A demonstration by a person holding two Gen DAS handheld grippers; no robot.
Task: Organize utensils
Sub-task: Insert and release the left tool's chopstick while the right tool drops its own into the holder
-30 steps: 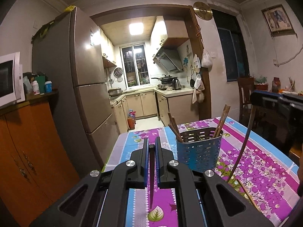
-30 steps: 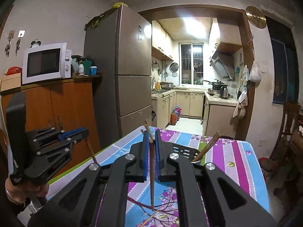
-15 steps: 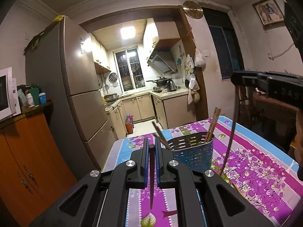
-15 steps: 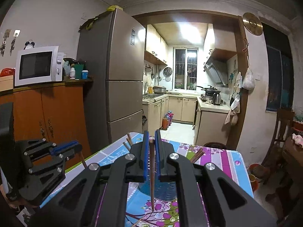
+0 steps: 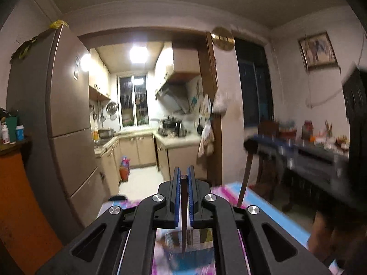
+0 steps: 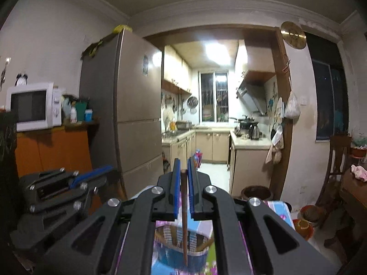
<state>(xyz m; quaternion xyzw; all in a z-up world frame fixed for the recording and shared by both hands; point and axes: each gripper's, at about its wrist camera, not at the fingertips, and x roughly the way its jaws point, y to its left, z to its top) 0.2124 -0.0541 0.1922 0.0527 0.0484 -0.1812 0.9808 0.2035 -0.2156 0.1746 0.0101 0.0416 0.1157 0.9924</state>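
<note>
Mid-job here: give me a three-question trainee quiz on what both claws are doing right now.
1. True or false: the right claw is shut on a chopstick.
2. What sits directly below the right claw's chopstick tip?
A. a microwave
B. a blue utensil basket
C. a kettle
3. Fill in: the left claw grips a dark ______ hanging point down.

Key
1. True: the blue pads pinch its top end.
2. B: the basket stands on the floral tablecloth.
3. Chopstick.
</note>
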